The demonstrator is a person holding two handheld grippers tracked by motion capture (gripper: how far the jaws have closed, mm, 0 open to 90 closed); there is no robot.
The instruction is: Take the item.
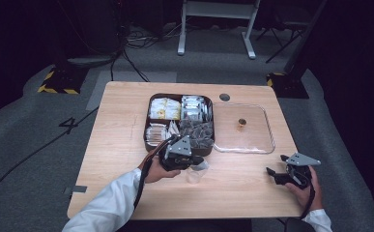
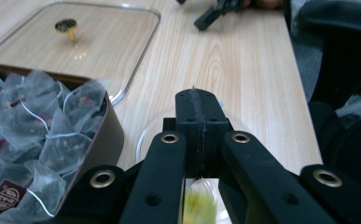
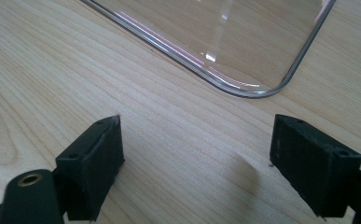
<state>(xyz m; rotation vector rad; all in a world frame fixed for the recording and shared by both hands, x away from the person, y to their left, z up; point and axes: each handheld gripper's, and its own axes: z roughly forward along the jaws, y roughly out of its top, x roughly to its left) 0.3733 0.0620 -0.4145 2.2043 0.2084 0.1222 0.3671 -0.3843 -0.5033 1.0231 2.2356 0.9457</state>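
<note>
My left claw (image 1: 194, 162) hung just over a small clear cup (image 1: 194, 175) that stood on the desk (image 1: 117, 145), right in front of the near edge of the brown tray (image 1: 146, 123). Its jaws were pressed together, and in the left gripper view a yellowish tea bag (image 2: 197, 205) showed pinched below them, blurred, with the cup's rim (image 2: 143, 140) curving round behind the jaw tips. Whether the bag already touched the cup's floor I could not tell.

The tray sat in the middle of the desk, split into compartments: pale sachets at the left and far side, and clear pyramid tea bags (image 2: 43, 126) heaped in the near right one, just beside my left claw.

To the right of the tray lay its clear lid (image 1: 266, 128), flat on the desk and touching the tray's right wall, with a small gold knob (image 1: 242, 123) at its middle.

My right claw (image 1: 277, 166) rested low at the near right of the desk, well apart from the cup, its jaws spread wide with nothing but bare wood between them. In the right gripper view the lid's rounded near corner (image 3: 257, 91) lay just beyond the jaw tips.
</note>
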